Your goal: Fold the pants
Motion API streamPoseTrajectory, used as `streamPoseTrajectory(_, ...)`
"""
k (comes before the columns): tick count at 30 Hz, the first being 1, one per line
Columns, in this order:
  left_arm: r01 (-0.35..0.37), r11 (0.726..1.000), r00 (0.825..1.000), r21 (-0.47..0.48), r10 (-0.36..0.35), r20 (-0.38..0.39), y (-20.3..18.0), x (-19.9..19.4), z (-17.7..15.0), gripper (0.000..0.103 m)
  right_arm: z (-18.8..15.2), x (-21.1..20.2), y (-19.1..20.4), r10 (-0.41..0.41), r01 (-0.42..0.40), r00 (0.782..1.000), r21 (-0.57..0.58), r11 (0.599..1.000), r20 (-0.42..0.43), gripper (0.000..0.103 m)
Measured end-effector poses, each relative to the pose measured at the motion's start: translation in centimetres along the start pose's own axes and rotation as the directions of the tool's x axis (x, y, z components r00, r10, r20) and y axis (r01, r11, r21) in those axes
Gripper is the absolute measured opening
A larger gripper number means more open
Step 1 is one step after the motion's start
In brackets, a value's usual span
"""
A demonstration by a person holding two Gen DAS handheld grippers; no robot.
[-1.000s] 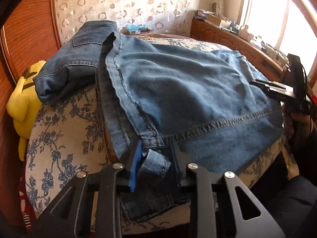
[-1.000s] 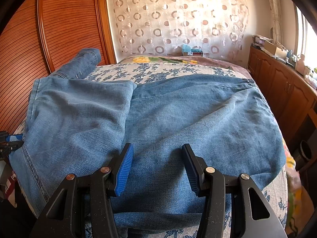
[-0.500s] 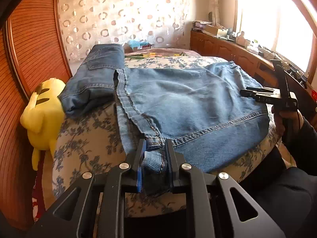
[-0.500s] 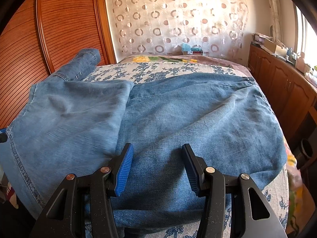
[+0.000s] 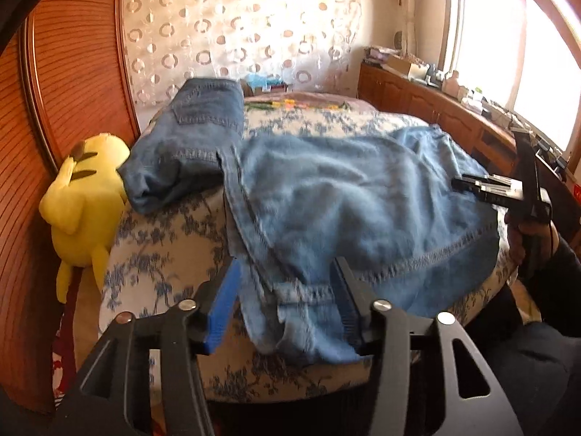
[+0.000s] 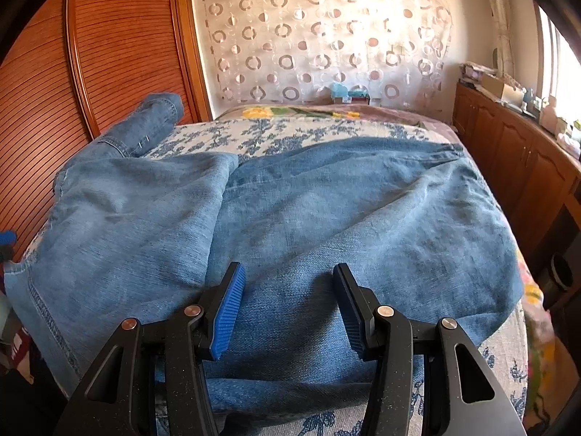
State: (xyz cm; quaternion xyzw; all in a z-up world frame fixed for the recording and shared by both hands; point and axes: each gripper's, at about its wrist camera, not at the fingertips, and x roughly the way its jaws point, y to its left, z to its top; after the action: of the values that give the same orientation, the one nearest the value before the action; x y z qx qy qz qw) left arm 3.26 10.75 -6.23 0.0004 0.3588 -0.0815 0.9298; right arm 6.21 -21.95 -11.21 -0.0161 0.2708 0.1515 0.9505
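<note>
Denim pants [image 5: 356,200], pale blue, spread across the floral bed cover [image 5: 159,254] in the left wrist view; their hem corner lies loose between the blue pads of the left gripper [image 5: 287,305] at 6 o'clock, whose jaws have just been opening and stand apart. Yellow plush toy [image 5: 80,210] at 9 o'clock; right gripper [image 5: 472,185] at 3 o'clock. Right wrist view: pants fill the centre, right gripper at 6 o'clock, jaws apart over the denim, clamping nothing.
</note>
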Motion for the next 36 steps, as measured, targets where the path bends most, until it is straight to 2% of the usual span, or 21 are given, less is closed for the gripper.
streamPoseTrajectory(2,0.010,1.000,1.000,-0.010,-0.010,0.021,0.0,0.1,0.7,0.075,0.0,0.0,0.1,0.007,-0.007,1.000,-0.011,1.000,-0.008,0.052)
streamPoseTrajectory(3,0.019,1.000,0.999,-0.012,-0.019,0.032,-0.1,0.2,1.1,0.077,0.0,-0.1,0.2,0.005,-0.006,1.000,-0.018,1.000,-0.012,0.052)
streamPoseTrajectory(6,0.031,0.999,0.998,0.007,-0.031,0.046,-0.8,0.7,2.1,0.077,0.0,-0.5,0.5,0.008,-0.009,1.000,-0.036,0.999,-0.019,0.052)
streamPoseTrajectory(10,0.025,0.999,0.998,0.021,-0.026,0.052,-1.6,1.7,2.7,0.077,-0.2,-1.8,1.2,0.061,-0.062,0.998,-0.032,0.998,-0.015,0.052)
streamPoseTrajectory(13,0.031,0.999,0.999,0.028,-0.031,0.033,-2.1,2.7,2.9,0.077,-0.4,-3.1,2.5,0.106,-0.106,0.994,-0.051,0.993,-0.007,0.052)
streamPoseTrajectory(18,0.028,0.999,1.000,0.047,-0.028,0.013,-2.9,3.9,2.9,0.077,-0.8,-3.3,4.0,0.168,-0.171,0.985,-0.070,0.983,-0.049,0.052)
streamPoseTrajectory(26,0.036,0.998,0.999,0.052,-0.036,-0.010,-3.6,5.1,2.5,0.077,-2.1,-2.1,3.6,0.146,-0.153,0.984,-0.055,0.987,-0.104,0.052)
streamPoseTrajectory(31,0.034,0.999,0.998,0.040,-0.032,-0.047,-3.4,6.5,1.7,0.077,-1.5,-2.9,3.1,0.153,-0.156,0.985,-0.032,0.987,-0.082,0.052)
streamPoseTrajectory(36,0.045,0.999,0.997,0.013,-0.045,-0.055,-3.1,7.0,0.8,0.077,-1.4,-4.8,1.0,0.094,-0.095,0.995,-0.009,0.995,-0.045,0.052)
